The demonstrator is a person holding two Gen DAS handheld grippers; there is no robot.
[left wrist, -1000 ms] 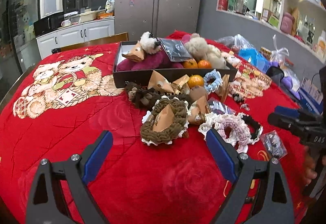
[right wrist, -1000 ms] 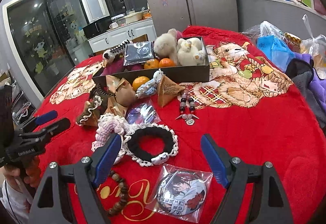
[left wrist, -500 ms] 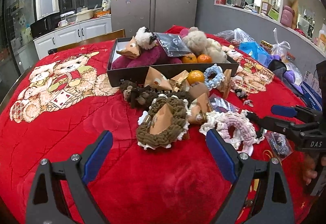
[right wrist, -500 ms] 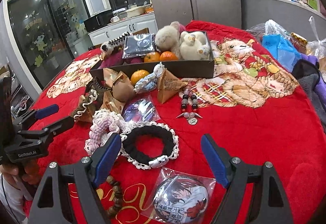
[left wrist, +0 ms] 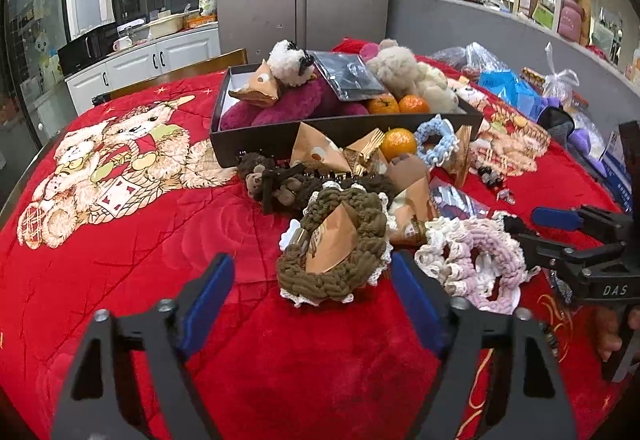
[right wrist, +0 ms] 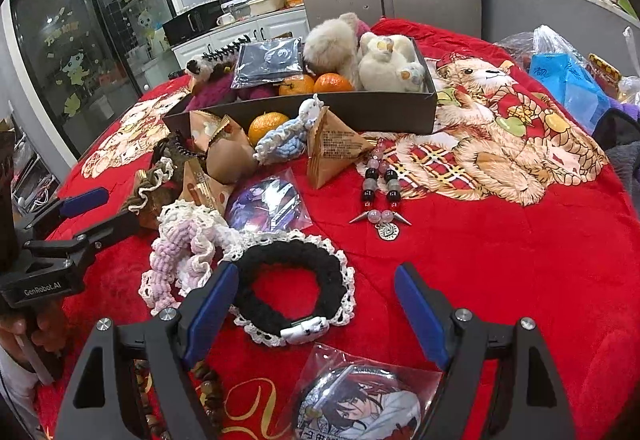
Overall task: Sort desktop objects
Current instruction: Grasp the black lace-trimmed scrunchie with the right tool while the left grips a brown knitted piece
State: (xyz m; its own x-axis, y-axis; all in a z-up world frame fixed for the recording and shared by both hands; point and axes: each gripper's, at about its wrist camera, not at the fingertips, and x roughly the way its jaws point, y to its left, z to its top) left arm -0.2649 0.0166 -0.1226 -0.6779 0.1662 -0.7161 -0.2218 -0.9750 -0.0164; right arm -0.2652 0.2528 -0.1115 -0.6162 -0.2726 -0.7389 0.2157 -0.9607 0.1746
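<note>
My left gripper point(left wrist: 312, 300) is open, its jaws around the near side of a brown crocheted scrunchie point(left wrist: 340, 240) that rings a tan snack packet. My right gripper point(right wrist: 316, 304) is open over a black scrunchie with white lace point(right wrist: 292, 280). A pink and white scrunchie point(right wrist: 180, 252) lies between them and also shows in the left wrist view point(left wrist: 472, 256). A dark box point(right wrist: 380, 108) at the back holds plush toys and oranges. A bagged anime badge point(right wrist: 360, 400) lies below the right gripper.
A bead bracelet point(right wrist: 380, 192), a blue scrunchie point(right wrist: 284, 144), a loose orange point(right wrist: 268, 124), tan packets point(right wrist: 332, 148) and a second bagged badge point(right wrist: 268, 204) lie on the red blanket point(left wrist: 120, 260). Plastic bags point(right wrist: 568, 76) sit at the far right.
Both grippers have moved forward toward the pile. The left one has closed in on the brown scrunchie, the right one on the black scrunchie. Both stay open.
</note>
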